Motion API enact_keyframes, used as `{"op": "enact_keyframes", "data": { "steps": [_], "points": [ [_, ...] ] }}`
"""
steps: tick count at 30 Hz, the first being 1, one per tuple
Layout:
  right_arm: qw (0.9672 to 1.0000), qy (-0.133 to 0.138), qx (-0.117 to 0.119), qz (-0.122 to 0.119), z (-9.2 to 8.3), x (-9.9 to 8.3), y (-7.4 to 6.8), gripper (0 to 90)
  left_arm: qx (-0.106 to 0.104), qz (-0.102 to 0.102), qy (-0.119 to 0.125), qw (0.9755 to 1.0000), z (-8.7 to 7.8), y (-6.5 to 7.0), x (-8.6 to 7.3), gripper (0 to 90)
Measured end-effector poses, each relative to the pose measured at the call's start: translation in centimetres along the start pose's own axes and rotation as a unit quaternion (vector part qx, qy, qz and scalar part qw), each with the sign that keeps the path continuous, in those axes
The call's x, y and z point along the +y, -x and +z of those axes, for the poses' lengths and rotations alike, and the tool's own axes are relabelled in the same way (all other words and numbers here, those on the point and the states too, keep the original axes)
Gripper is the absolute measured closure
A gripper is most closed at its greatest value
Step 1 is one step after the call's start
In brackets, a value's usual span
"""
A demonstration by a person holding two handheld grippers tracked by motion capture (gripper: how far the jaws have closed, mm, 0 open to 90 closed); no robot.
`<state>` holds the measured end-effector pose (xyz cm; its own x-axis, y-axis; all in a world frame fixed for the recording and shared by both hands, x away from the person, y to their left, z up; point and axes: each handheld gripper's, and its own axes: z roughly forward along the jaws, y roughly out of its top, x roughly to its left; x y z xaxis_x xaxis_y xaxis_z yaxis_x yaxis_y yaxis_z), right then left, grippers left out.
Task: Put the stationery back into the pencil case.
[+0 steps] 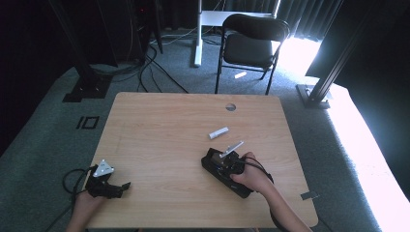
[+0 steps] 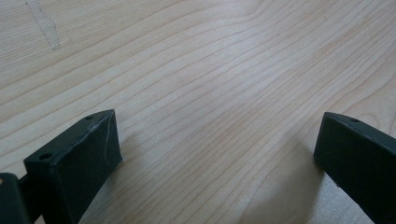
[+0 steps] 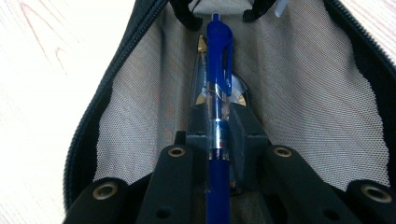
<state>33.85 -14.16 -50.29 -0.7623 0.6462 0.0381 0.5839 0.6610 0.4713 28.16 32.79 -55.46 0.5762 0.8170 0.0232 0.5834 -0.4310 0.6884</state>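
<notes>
**Blue pen held over open pencil case**

From my remote seat, the wooden table [image 1: 159, 145] takes most of the high view, with a black folding chair [image 1: 251, 43] standing on the grey carpet beyond its far edge. On the table's right half lies a black pencil case [image 1: 215, 169], unzipped; in the right gripper view its grey mesh lining [image 3: 303, 93] spreads wide between the zip edges. My right gripper [image 3: 219, 140] points straight into that opening, its jaws drawn narrow and clamped on a blue pen [image 3: 218, 70], which runs lengthwise along the case, clip end pointing away from the camera. Under the pen, another pen or pencil with a gold-coloured tip [image 3: 201, 44] lies inside the case; I cannot tell exactly what it is. In the high view the right hand [image 1: 251, 176] sits over the near end of the case. Near the table's front left corner, well apart from the case, my left gripper [image 1: 104, 183] rests low on the table, jaws spread wide with bare wood between them. A small white object [image 1: 218, 132] lies just beyond the case.
</notes>
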Motion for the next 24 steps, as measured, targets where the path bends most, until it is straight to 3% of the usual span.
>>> {"op": "enact_keyframes", "data": {
  "steps": [7, 10, 17, 24],
  "points": [
    [0.9999, 0.007, 0.011, 0.006, -0.3, 0.0, 0.1, 74.3, 0.000, 0.000, 0.000, 1.0000, 0.0, 0.0, 0.0, 0.7],
    [0.9996, 0.019, 0.019, 0.005, -1.3, 0.0, 0.2, 74.2, 0.000, 0.000, 0.000, 1.0000, 0.0, 0.0, 0.0, 0.7],
    [0.9966, 0.073, 0.034, 0.022, -4.0, 0.0, 1.1, 74.1, 0.000, 0.000, 0.000, 1.0000, 0.0, 0.0, 0.0, 0.7],
    [0.9920, 0.113, 0.022, 0.051, -5.7, -0.1, 2.7, 73.0, 0.000, 0.000, 0.000, 1.0000, 0.0, 0.0, 0.0, 0.7]
  ]
}}
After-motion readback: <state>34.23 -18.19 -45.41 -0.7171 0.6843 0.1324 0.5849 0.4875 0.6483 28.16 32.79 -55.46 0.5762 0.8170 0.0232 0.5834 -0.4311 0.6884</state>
